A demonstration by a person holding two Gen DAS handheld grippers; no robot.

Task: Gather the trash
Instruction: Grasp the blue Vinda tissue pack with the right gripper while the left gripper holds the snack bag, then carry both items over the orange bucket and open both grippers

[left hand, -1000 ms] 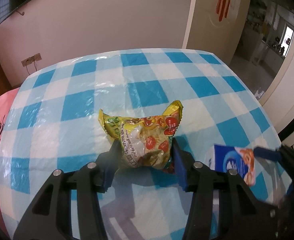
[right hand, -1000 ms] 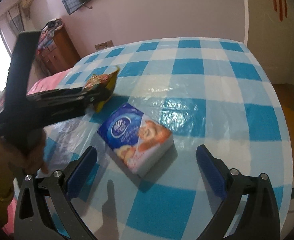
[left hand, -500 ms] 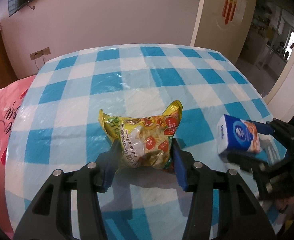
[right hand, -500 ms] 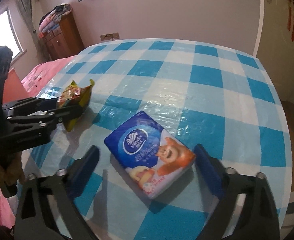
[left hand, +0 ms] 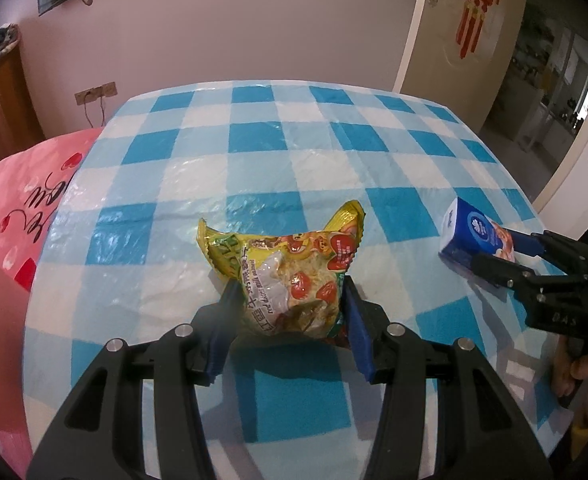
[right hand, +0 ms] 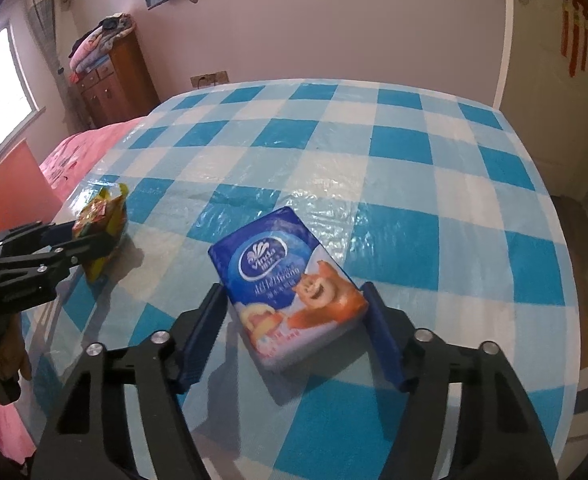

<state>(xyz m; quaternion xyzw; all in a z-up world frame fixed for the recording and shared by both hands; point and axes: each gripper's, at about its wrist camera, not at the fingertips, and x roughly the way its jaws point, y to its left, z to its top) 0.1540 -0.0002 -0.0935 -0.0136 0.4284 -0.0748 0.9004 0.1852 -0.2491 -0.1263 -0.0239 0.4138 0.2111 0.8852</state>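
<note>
Both claws grip trash: left claw (left hand: pixel 290 312) noodle packet (left hand: pixel 286 276), right claw (right hand: pixel 295 332) tissue pack (right hand: pixel 290 288).

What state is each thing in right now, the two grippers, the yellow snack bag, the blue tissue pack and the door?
Left gripper: shut on the yellow snack bag.
Yellow crinkled plastic snack bag: crumpled, pinched between blue pads.
Right gripper: shut on the blue tissue pack.
Blue rectangular plastic tissue pack: sealed, gripped, tilted.
Cream door: open.
</note>
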